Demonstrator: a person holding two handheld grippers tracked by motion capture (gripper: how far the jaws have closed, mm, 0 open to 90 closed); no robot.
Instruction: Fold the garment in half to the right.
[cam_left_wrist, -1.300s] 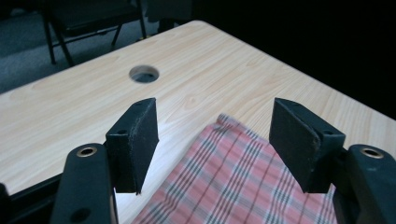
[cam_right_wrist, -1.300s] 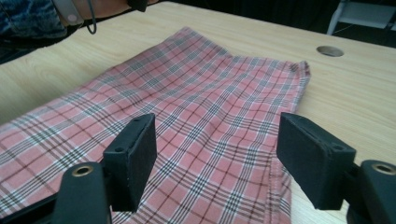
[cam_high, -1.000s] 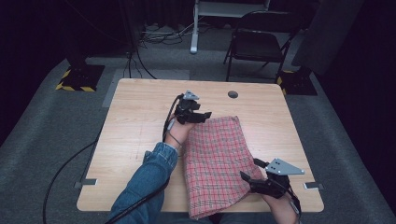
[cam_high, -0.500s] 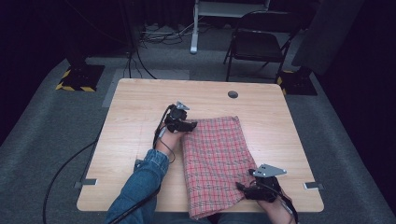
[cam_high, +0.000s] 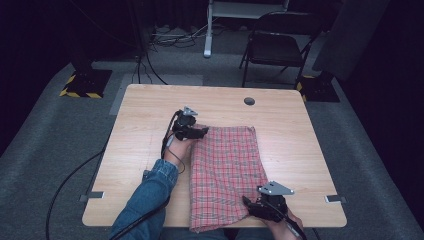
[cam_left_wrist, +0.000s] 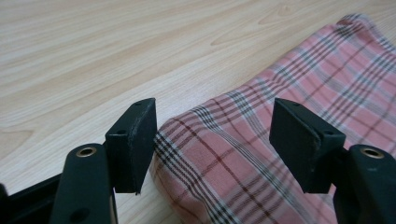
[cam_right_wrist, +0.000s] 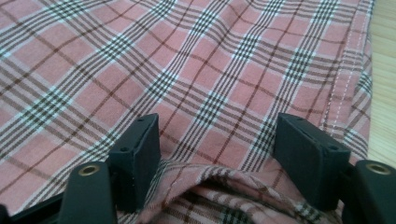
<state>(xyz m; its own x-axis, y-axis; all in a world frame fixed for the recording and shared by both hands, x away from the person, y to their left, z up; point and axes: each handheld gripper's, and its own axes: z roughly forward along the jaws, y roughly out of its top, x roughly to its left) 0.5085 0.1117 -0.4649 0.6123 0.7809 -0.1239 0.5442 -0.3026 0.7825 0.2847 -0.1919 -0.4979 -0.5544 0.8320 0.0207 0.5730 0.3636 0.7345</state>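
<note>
A folded red plaid cloth (cam_high: 225, 170) lies on the wooden table (cam_high: 305, 135), its near end over the front edge. My left gripper (cam_high: 201, 132) sits at the cloth's far left corner. In the left gripper view that corner (cam_left_wrist: 261, 135) lies between the open jaws of the left gripper (cam_left_wrist: 217, 140), which have just been opening; the pads stand clear of it. My right gripper (cam_high: 249, 203) rests on the cloth's near right part. In the right gripper view a raised fold (cam_right_wrist: 224, 186) sits between the jaws of the right gripper (cam_right_wrist: 222, 154), which have just been closing and still stand wide.
A round hole (cam_high: 249, 101) marks the table's far side. A folding chair (cam_high: 280, 45) and a white stand (cam_high: 210, 30) are beyond the table. A black cable (cam_high: 70, 175) trails off the left edge. A blue sleeve (cam_high: 150, 200) crosses the front.
The left gripper has shifted left and nearer, to the cloth's far left corner. The right gripper has moved left and toward the front edge, lower onto the cloth.
</note>
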